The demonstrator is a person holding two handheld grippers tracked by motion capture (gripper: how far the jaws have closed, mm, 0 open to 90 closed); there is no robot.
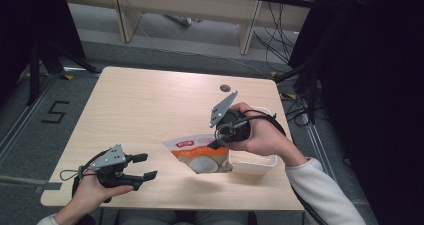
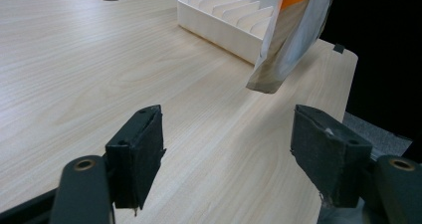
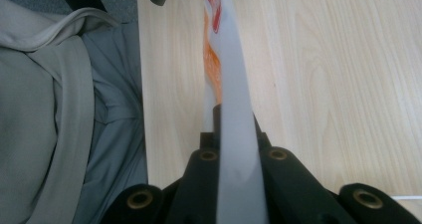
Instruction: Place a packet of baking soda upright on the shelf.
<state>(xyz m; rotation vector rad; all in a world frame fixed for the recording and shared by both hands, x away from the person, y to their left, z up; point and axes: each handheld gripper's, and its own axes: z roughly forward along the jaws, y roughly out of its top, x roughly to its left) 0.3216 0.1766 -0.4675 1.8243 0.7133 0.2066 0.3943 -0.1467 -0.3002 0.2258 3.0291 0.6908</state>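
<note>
From the high view, the right tongs (image 1: 216,144) grip an orange-and-white pouch (image 1: 200,155) by its upper edge and hold it lifted above the near part of the counter (image 1: 150,110), just beside a white slotted tray (image 1: 252,166) at the right edge; the pouch hangs slantwise, its long axis running down and toward the person. The left tongs (image 1: 145,166) rest low at the near left corner, spread wide with nothing between them, pointing rightward at the pouch but well apart from it. In the left gripper view, both jaws stand far apart over bare wood, and the pouch (image 2: 291,40) dangles ahead and to the right, before the tray (image 2: 224,20). In the right gripper view, the jaws are pinched tight on the pouch (image 3: 234,129), seen edge-on. The right hand clearly does the carrying; the tray looks the likely goal.
</note>
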